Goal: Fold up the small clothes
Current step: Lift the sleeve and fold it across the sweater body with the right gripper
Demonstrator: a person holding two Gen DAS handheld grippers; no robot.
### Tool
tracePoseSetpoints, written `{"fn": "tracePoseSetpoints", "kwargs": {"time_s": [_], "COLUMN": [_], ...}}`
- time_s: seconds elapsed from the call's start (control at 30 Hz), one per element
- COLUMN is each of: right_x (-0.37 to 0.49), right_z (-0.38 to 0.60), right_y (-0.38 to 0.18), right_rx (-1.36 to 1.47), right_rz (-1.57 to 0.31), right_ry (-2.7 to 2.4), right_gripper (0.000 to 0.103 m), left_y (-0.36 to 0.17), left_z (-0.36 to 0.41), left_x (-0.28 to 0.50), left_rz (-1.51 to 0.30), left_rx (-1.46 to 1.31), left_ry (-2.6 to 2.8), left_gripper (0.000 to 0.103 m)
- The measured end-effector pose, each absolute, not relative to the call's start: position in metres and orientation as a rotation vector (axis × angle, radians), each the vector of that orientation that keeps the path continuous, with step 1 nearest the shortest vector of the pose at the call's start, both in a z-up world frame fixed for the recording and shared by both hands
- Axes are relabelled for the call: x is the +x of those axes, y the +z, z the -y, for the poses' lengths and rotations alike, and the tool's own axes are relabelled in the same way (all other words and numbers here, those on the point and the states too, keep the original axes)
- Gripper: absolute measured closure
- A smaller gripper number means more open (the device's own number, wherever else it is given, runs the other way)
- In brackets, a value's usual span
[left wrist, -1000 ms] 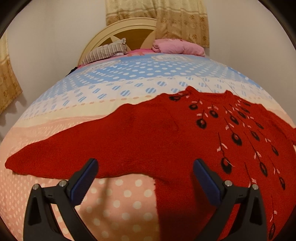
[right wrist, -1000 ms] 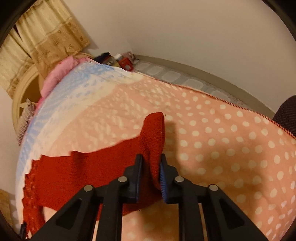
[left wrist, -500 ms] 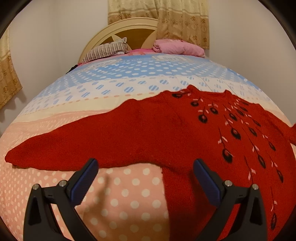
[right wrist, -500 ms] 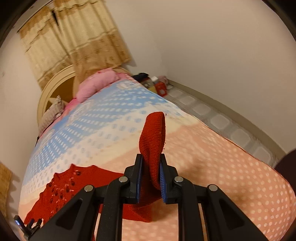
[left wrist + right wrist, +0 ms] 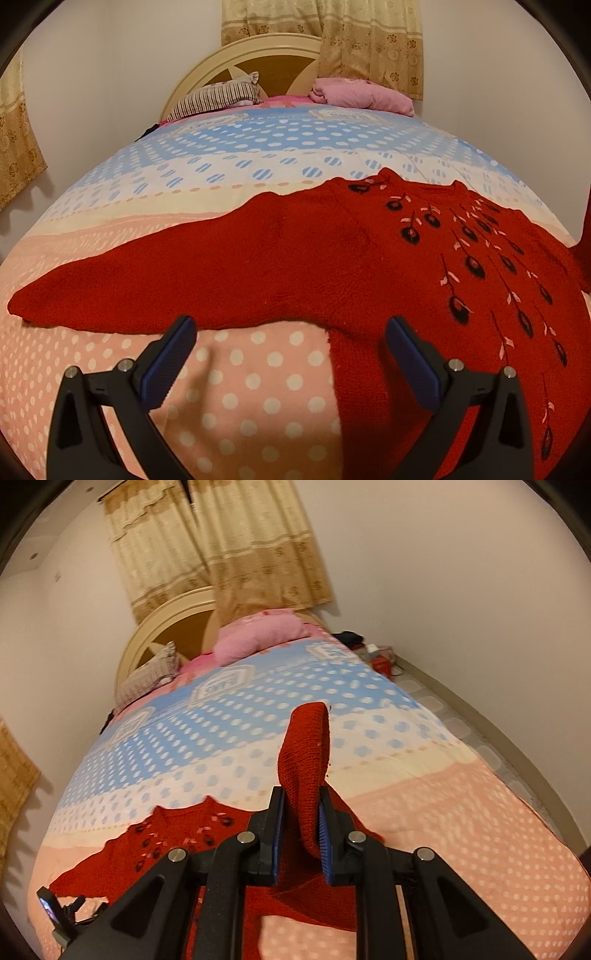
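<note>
Bare polka-dot bedspread (image 5: 258, 387) lay open near the spread red sweater (image 5: 295, 266) and beyond it; pillows (image 5: 218, 98) and the headboard (image 5: 258, 51) blocked only the far end.

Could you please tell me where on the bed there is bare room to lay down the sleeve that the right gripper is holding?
Bare bedspread lies between the outstretched left sleeve and the open left gripper, and across the blue band between the sweater's collar and the pillows. The sweater fills the middle; the right gripper pinches the other sleeve.
</note>
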State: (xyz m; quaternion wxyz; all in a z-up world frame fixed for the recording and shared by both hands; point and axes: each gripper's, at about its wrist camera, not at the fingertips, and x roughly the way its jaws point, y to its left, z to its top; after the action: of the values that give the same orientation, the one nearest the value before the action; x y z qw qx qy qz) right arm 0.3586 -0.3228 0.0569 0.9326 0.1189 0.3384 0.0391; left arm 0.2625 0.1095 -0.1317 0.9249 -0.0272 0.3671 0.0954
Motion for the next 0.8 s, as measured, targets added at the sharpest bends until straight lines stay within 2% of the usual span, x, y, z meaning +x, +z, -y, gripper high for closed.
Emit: {"fn": "tracePoseSetpoints", "kwargs": {"time_s": [0.47,0.8], "right_x": [0.375,0.381], "right_z": [0.202,0.118], "right_y": [0.077,0.055], "right_rx": [0.143,0.086], "right_rz": [-0.669,-0.699], "right_ry": [0.283,0.409], "right_gripper": [0.086,0.086], "left_y": [-0.137,-0.138], "left_z": [-0.118,-0.120], "left_x": [0.262,0.261], "left_rz": [-0.764,-0.764], "left_rx": [-0.100,-0.120], "left_ry": [0.198,0.201], "left_gripper": [0.000,0.000]}}
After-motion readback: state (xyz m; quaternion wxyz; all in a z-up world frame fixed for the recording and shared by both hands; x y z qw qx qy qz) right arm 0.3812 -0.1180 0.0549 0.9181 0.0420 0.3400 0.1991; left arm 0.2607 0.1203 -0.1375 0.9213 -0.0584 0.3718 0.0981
